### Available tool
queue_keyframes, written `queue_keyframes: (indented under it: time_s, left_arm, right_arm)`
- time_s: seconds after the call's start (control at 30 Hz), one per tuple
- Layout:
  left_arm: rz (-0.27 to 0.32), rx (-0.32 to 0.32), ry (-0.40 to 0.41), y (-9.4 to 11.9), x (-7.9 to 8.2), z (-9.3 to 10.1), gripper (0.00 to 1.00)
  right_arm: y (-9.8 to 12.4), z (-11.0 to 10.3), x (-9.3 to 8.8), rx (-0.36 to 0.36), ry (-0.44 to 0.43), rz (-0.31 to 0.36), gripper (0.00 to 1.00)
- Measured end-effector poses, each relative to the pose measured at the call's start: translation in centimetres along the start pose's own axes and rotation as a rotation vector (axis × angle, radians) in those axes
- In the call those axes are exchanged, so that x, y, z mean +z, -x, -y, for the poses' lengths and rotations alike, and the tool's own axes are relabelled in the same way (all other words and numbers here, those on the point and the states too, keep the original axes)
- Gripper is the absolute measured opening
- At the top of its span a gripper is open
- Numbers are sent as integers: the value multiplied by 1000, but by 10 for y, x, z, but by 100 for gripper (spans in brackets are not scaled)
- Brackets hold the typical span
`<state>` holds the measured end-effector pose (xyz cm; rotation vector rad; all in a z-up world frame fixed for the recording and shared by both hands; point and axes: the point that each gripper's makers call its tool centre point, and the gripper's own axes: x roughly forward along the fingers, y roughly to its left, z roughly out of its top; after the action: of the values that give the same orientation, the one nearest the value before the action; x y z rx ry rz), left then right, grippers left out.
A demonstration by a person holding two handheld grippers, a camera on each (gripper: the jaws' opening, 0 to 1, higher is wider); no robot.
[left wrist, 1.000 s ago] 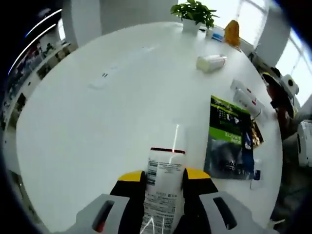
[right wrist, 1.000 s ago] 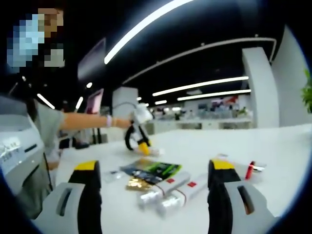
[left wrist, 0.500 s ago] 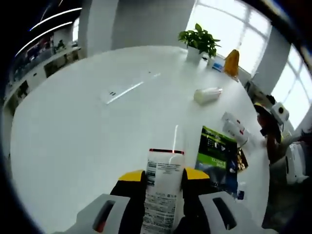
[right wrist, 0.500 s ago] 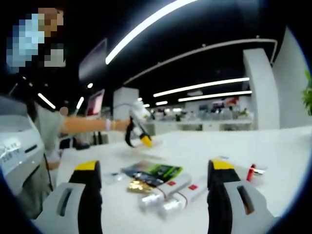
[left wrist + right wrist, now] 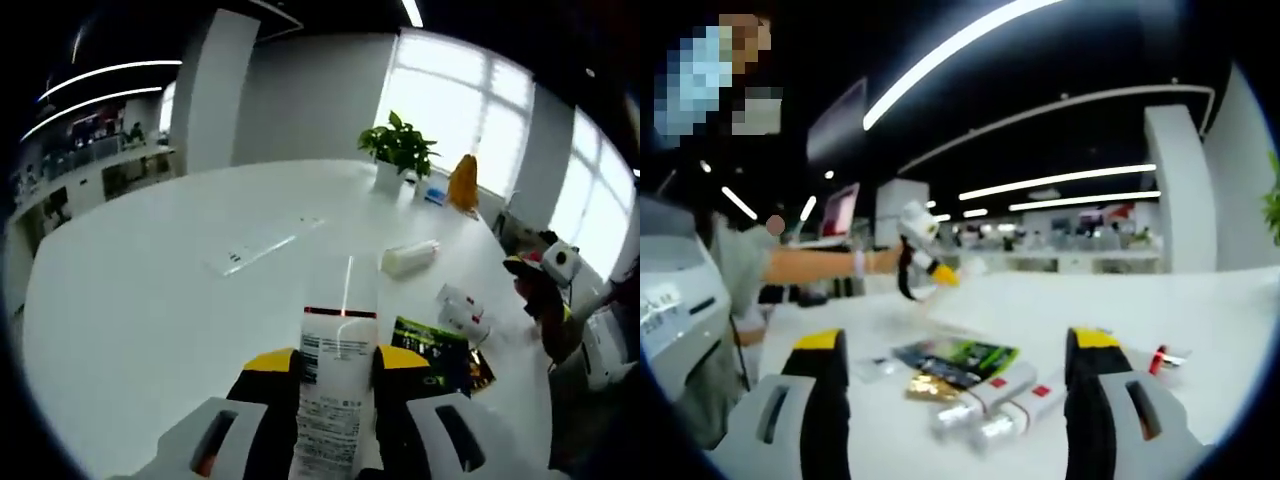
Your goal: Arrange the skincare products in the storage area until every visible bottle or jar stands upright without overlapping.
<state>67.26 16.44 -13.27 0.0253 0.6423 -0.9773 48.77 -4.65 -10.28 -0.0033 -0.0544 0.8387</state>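
Observation:
My left gripper (image 5: 336,372) is shut on a white tube (image 5: 334,385) with a dark red band and small print, lifted above the white table (image 5: 150,290). In the right gripper view that left gripper (image 5: 928,265) shows raised in a person's hand with the white tube (image 5: 968,268) in it. My right gripper (image 5: 950,375) stands open low over the table, nothing between its jaws. Ahead of it lie two white tubes with red labels (image 5: 995,395) and a green and black packet (image 5: 958,354). The same tubes (image 5: 462,310) and packet (image 5: 432,348) lie right of the held tube. Another white tube (image 5: 408,257) lies on its side farther off.
A potted plant (image 5: 399,152) and an orange object (image 5: 462,183) stand at the table's far edge near windows. A gold sachet (image 5: 930,387) and a small red-capped item (image 5: 1157,359) lie near the packet. A flat pale strip (image 5: 262,250) lies mid-table. A white machine (image 5: 675,300) stands at the left.
My left gripper has risen and tilted up with the white tube held; its view now takes in more of the room. In the right gripper view it stands higher. The right gripper has hardly moved.

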Motion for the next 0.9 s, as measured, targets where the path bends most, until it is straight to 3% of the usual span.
queue_keyframes:
  time_s: [0.4, 0.57, 0.7, 0.9]
  left_arm:
    - [233, 6, -41, 23, 43, 18, 27]
    - [327, 33, -82, 37, 60, 33, 27]
    - [404, 111, -141, 44, 71, 38, 27]
    - [531, 144, -117, 59, 91, 53, 27]
  right_arm:
    - [0, -3, 4, 5, 13, 3, 87]
    - [-5, -8, 9, 18, 31, 8, 88]
    - [-9, -8, 13, 18, 25, 24, 88]
    - [-18, -8, 23, 23, 23, 51, 88]
